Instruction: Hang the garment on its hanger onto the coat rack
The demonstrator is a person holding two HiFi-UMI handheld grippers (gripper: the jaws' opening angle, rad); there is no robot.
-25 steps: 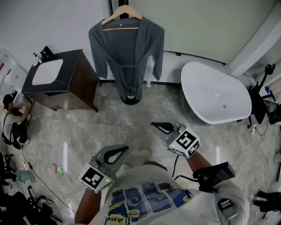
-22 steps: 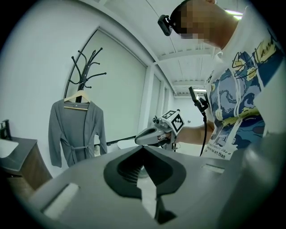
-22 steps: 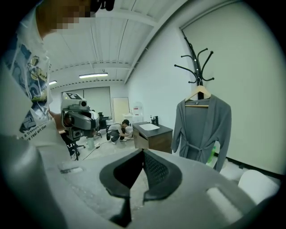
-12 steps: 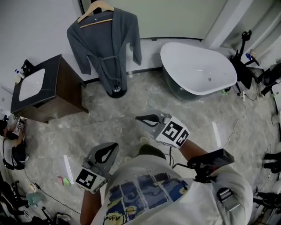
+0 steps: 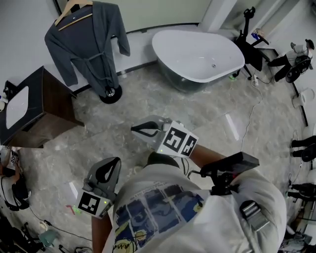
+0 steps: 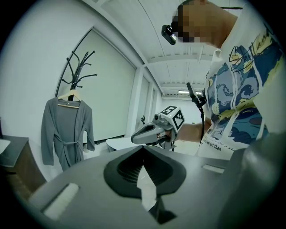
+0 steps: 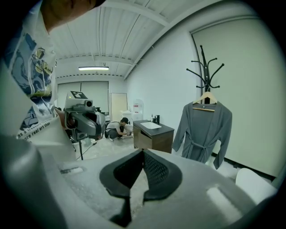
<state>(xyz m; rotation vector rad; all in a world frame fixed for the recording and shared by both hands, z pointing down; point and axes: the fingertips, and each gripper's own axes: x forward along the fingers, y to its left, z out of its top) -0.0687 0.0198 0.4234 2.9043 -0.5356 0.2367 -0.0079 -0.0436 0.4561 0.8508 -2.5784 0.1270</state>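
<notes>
Grey robe (image 5: 89,44) hangs on its hanger (image 5: 73,11) from the coat rack (image 7: 204,67); your left tool (image 5: 113,162) and right tool (image 5: 134,129) sit well apart from that rack, both clenched, gripping nothing.

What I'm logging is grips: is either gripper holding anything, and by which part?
Nothing. Left gripper and right gripper are shut, empty; the robe hangs apart on the coat rack.

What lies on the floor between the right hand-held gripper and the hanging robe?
Nothing: in the head view only bare floor separates the right hand-held gripper from the robe.
</notes>
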